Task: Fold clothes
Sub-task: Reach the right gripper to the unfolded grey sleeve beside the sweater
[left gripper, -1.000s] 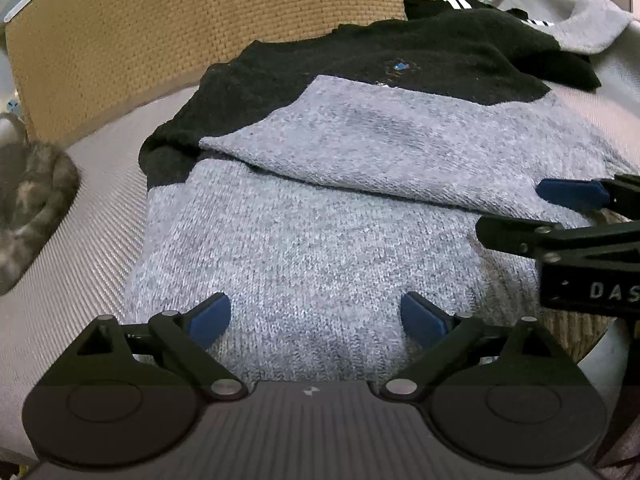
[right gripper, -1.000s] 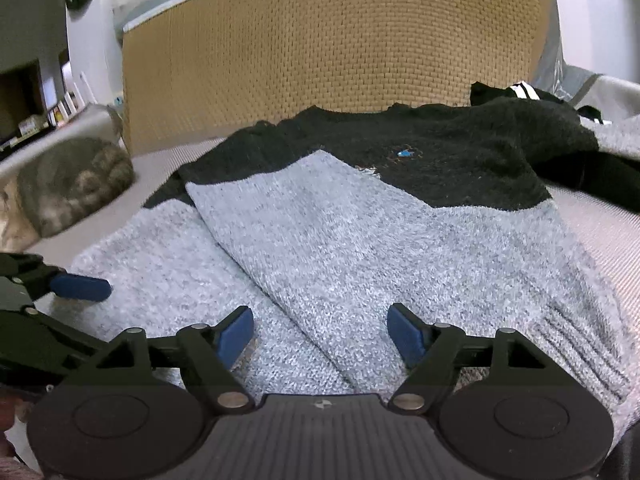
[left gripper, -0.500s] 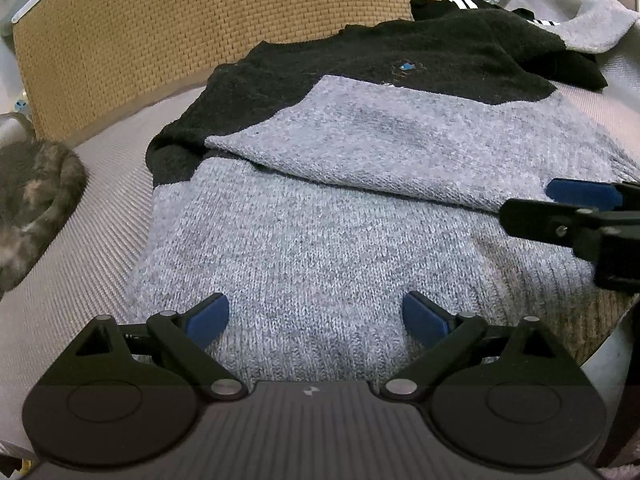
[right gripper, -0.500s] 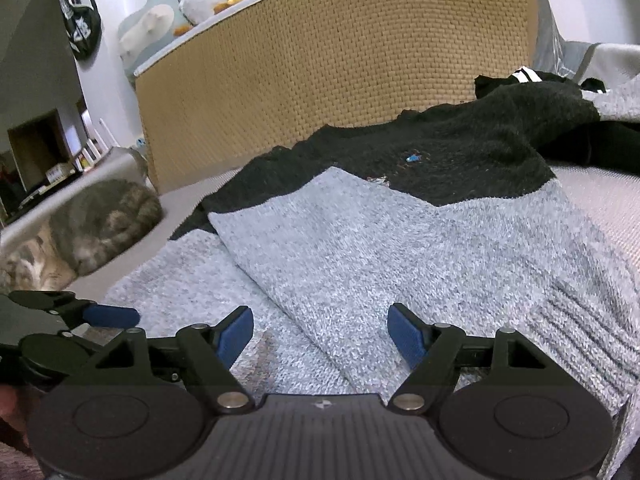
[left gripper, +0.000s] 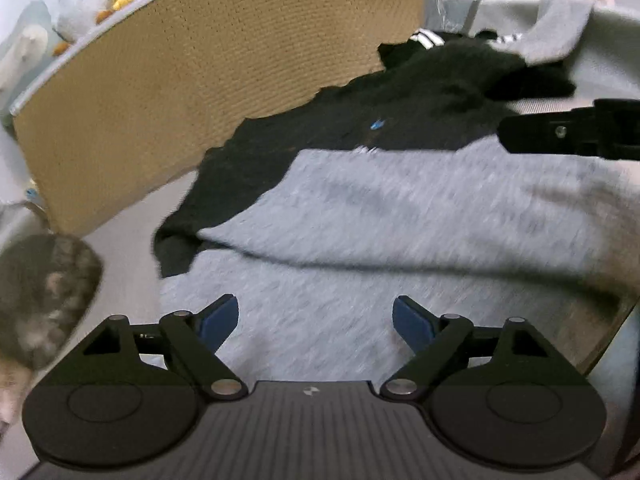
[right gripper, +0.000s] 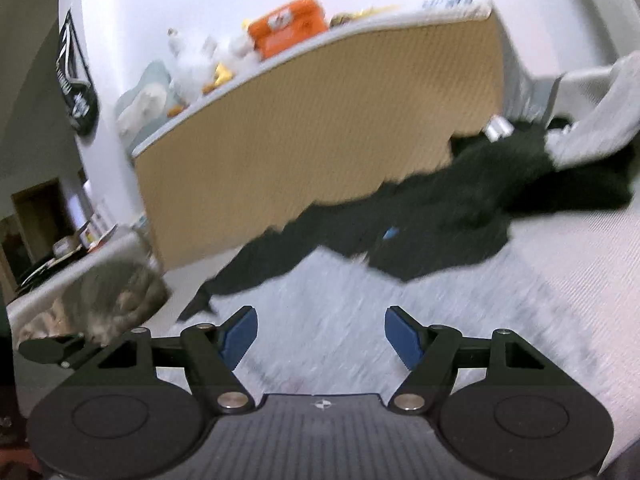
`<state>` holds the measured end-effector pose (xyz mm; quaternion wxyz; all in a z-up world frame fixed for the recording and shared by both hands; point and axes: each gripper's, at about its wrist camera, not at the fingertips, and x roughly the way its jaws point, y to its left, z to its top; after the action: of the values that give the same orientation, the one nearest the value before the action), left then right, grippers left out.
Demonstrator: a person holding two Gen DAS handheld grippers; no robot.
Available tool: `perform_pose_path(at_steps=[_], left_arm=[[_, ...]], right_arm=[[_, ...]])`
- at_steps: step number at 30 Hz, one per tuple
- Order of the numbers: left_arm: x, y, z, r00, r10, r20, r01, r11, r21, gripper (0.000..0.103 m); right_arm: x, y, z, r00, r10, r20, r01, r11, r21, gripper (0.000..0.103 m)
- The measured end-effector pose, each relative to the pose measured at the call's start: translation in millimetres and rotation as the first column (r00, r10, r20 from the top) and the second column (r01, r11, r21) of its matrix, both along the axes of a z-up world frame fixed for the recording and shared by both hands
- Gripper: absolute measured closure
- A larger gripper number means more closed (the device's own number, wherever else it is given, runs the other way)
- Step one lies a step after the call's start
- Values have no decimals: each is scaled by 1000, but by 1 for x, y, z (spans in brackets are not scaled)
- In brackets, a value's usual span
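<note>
The left gripper [left gripper: 316, 320] sits at the bottom of its picture with its two blue pads wide apart and nothing between them. The right gripper [right gripper: 321, 334] looks the same in its own picture: pads far apart, holding nothing. Both seem free to grab cloth, but neither one has any.

Just past the pads lies the sweater [left gripper: 400, 216]. It fills the middle of both pictures. It is grey at the near end and black at the far end, with a tiny blue mark [left gripper: 376, 124] on the black part. One grey part lies slanted across the rest of the grey, so it looks like a sleeve or a side has been laid over the body. That would make the sweater narrower, which is how a fold goes. It is likely part way folded, though the pictures are blurry and the edges are hard to see.

In the left picture, the right gripper pokes in at the right edge, above the grey part.

At the upper right, more dark and light clothes [left gripper: 532, 48] lie in a heap. Behind the sweater stands a tan woven board [left gripper: 200, 92]. A furry, curled-up cat [left gripper: 44, 292] rests at the lower left, off the sweater. Soft toys [right gripper: 192, 68] sit on top of the board.
</note>
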<state>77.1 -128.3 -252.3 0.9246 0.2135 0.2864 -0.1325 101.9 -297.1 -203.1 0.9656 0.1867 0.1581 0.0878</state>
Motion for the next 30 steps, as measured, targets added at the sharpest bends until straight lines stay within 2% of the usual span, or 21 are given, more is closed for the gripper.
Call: perform_pose_path(at_steps=[4,8,9,13,16,20,22,25,30], left_arm=[[21,-17,3,1000,-18,-18,17,998,-59,15],[42,-31,8,999,-21,-30,16,991,-131,15],[47,-33,11,1000,-6,-17,3,987,-163,15],[80,-50,8,1000,6,11,-4,983,-183,12],[106,-62,6,999,16,32,-9,980,-198,11],[134,-68,-30,998,5,-60,-15,987,-159,9],[138,-60,-35,996,17,-86,-35,977,-211,1],[143,-48,-42,993,26,-119,-59,957,-285,0],[137,-53,-45,996,32,-79,-53,960,-276,0]], right_arm=[[3,-29,9,994,-113,-8,113,993,44,28],[14,-58,19,972,-216,-90,214,976,-26,28],[16,-65,23,971,-220,-92,218,975,-40,28],[24,-98,42,975,-212,-73,207,976,-72,28],[29,-138,49,954,-290,-78,288,957,-37,28],[41,-194,57,911,-398,-107,399,917,-20,29],[49,-216,61,898,-423,-120,424,906,-19,30],[66,-242,64,884,-447,-137,449,894,-17,30],[91,-279,66,843,-518,-147,523,853,-9,30]])
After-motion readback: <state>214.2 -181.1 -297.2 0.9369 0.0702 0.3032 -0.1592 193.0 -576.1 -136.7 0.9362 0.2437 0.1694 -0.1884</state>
